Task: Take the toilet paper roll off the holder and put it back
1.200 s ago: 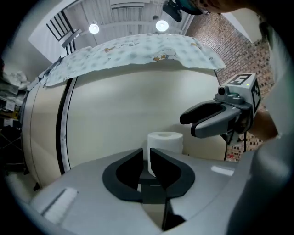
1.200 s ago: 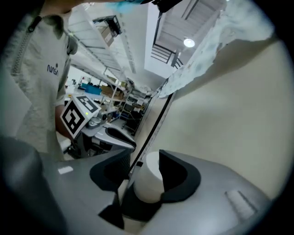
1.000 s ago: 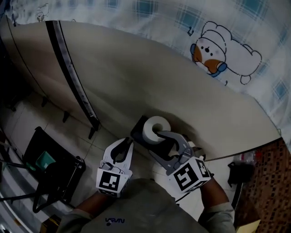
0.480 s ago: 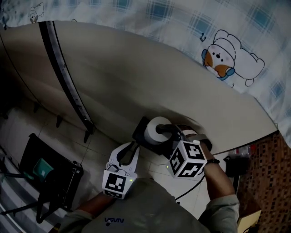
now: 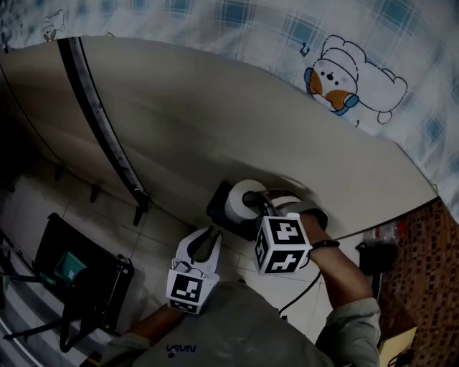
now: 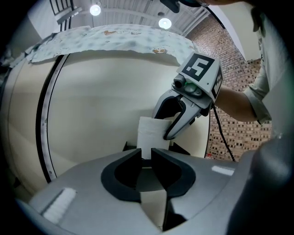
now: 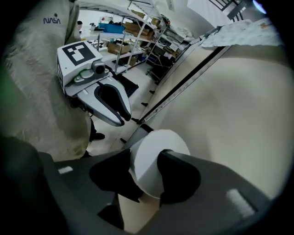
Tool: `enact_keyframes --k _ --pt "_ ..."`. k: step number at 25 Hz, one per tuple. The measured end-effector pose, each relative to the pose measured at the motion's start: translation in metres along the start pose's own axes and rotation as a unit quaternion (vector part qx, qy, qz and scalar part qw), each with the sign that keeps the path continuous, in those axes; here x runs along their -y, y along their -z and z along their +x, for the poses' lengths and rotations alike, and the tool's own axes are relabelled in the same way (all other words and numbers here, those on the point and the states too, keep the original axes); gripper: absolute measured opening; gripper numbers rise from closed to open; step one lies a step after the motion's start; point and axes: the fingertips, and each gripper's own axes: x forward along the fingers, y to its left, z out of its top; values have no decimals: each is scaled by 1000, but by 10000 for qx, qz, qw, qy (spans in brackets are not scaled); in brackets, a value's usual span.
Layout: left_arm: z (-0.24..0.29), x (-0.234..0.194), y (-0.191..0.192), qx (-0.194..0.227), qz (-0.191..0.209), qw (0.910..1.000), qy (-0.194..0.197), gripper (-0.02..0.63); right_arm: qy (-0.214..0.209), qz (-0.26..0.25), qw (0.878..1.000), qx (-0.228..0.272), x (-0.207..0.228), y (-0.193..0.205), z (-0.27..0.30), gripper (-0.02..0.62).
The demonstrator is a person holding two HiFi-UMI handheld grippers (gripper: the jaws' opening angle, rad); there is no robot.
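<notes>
Gripping the toilet paper roll point(image 6: 148, 133) with the right tongs point(image 5: 252, 202), tipped steeply down onto it from above. Just been closing those jaws, with the roll between them and a pad pressed to either side. Standing upright under the right tongs, at the black holder point(image 5: 217, 209); impossible to tell whether resting on it or raised a touch. Mounted on a beige panel point(image 5: 215, 122) just beyond both tongs.

Holding the left tongs point(image 6: 146, 155) close to level, just beside the right tongs and a little short of the roll, aimed straight at it. Narrow there: only a slim gap between the jaws, with nothing in it. Apart from the roll, and apart from the right tongs too.

Farther beyond the tongs, over the top of the panel, a checked sheet point(image 5: 244, 14) with a bear print point(image 5: 337, 75). Beneath both tongs, tiled floor point(image 5: 79, 208). Well off to the outer side of the left tongs, a black stand point(image 5: 79, 279) on that floor.
</notes>
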Motion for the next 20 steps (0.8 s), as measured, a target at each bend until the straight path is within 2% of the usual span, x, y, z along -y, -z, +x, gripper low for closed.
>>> enact_keyframes --k 3,6,9,11,13,15,20 --pt "0 4 4 -24 41 10000 -24 35 186 335 9987 326 2 1 -9 190" --pt "2 10 10 -84 128 9999 -27 41 501 902 9912 827 8 2 -26 189" --pt "6 20 17 -259 263 9993 16 52 885 1609 9738 1345 13 11 -49 189" --pt "9 26 21 -363 345 9987 37 54 1084 2157 9548 1733 14 20 -63 188" --pt "13 31 26 -406 367 9985 42 54 1198 2769 9275 2207 13 31 -77 187" --pt "16 35 30 -423 360 9984 40 54 1280 3377 8927 2697 10 43 -89 187" --pt "24 47 44 -529 365 9979 89 54 1301 4744 7851 3762 -7 85 -108 187"
